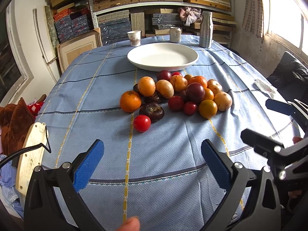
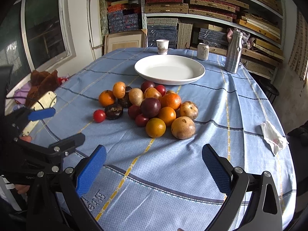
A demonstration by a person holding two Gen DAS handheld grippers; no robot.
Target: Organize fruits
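Both tools are at rest before the work begins. We see the left gripper (image 1: 152, 165) with its blue pads spread wide and nothing between them, low over the blue checked tablecloth (image 1: 157, 192); the right gripper (image 2: 154, 168) is likewise agape and empty. Ahead of both, near mid-table, lies the fruit pile (image 2: 152, 108): oranges, dark purple plums, tan-skinned round fruit, a kiwi, blackish flattened fruits and small red tomatoes, heaped and touching. One red tomato (image 1: 141, 123) sits at the near left edge of the heap, just beside a dark fruit. Just beyond the pile stands the white plate (image 2: 200, 75), holding nothing. We judge the task unstarted: every fruit remains on the cloth, and all sorting is still to do.
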